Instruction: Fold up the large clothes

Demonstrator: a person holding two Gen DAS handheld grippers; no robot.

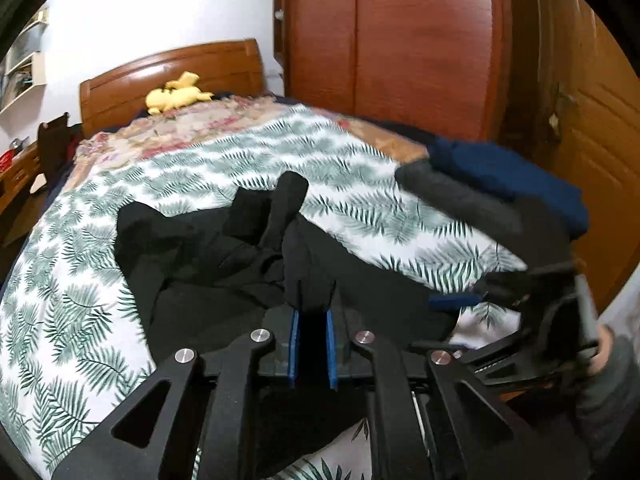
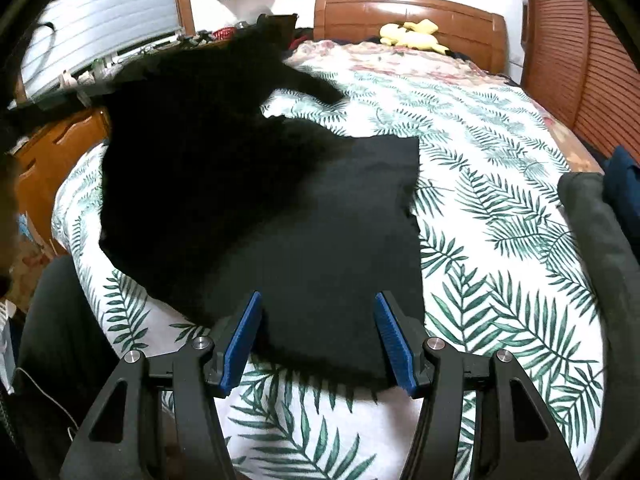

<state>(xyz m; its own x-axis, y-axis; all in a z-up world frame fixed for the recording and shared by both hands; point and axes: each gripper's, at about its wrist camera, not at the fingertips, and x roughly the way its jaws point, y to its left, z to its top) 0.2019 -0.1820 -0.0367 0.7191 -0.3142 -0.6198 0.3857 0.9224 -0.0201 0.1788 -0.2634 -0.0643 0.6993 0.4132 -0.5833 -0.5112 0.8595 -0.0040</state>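
Now the left gripper (image 1: 312,344) pinches a fold of the black garment (image 2: 304,240) on the leaf-print bed (image 2: 500,280); the right gripper (image 2: 318,340) hangs spread wide above its near edge, with bare cover beyond.

text: none legible | labels: none | brands: none | numbers: none
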